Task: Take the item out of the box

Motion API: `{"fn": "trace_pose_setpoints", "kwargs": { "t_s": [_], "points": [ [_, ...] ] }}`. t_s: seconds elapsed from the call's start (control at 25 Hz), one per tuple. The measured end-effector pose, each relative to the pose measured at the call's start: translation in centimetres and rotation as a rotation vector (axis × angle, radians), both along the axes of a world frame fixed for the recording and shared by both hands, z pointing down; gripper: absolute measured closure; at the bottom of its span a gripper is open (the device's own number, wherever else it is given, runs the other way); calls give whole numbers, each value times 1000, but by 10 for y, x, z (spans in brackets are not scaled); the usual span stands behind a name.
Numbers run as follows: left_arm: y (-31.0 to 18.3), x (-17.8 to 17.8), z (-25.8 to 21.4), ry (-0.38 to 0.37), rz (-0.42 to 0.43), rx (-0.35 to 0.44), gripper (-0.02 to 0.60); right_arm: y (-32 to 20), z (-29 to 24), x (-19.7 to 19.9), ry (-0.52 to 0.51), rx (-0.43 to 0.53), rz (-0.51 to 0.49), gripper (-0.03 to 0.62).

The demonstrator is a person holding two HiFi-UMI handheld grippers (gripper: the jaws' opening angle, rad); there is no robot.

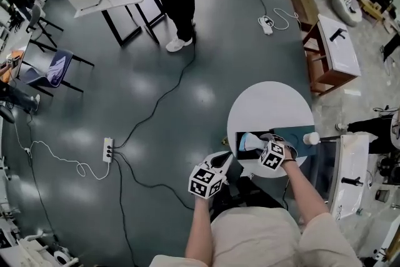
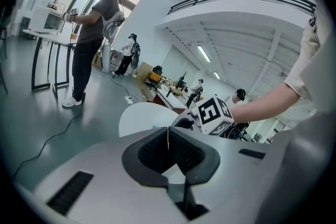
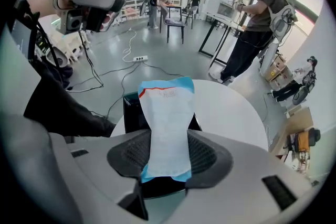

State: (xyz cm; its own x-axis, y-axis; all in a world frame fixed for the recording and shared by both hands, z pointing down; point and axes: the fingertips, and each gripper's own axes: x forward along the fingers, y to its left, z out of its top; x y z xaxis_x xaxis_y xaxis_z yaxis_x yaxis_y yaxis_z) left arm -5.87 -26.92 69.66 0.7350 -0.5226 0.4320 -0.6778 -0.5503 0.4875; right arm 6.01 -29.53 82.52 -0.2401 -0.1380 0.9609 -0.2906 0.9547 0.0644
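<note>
The right tool (image 3: 168, 159) was clamped on one end of the blue-edged packet (image 3: 167, 113) over the black box (image 3: 133, 112), apparently to lift it clear, while the left tool (image 2: 169, 150) hung aside, jaws together, empty.

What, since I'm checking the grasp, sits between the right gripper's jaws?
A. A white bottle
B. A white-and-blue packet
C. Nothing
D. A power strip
B: the right gripper view shows the white-and-blue packet pinched between the pads of the right gripper, in front of the dark box on the round white table.
</note>
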Motion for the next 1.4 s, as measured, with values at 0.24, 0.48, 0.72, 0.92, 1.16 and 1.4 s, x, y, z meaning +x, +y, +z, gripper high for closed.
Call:
{"fn": "trace_pose_setpoints", "kwargs": {
  "t_s": [0.24, 0.48, 0.72, 0.92, 1.16, 1.4],
  "points": [
    [8, 4, -10, -6, 35, 5, 560, 11, -16, -4, -32, 40, 29, 375],
    [16, 5, -25, -20, 32, 23, 560, 12, -32, -3, -123, 61, 167, 375],
    [17, 16, -56, -76, -25, 32, 560, 14, -62, 14, -262, 83, 332, 375],
    [8, 38, -84, -49, -101, 59, 560, 23, -93, 27, -333, 145, 402, 375],
    [-6, 60, -122, -64, -195, 123, 560, 41, -136, 51, -493, 175, 597, 375],
    [19, 72, -131, -91, -347, 141, 560, 57, -156, 74, -552, 200, 660, 375]
  ]
}}
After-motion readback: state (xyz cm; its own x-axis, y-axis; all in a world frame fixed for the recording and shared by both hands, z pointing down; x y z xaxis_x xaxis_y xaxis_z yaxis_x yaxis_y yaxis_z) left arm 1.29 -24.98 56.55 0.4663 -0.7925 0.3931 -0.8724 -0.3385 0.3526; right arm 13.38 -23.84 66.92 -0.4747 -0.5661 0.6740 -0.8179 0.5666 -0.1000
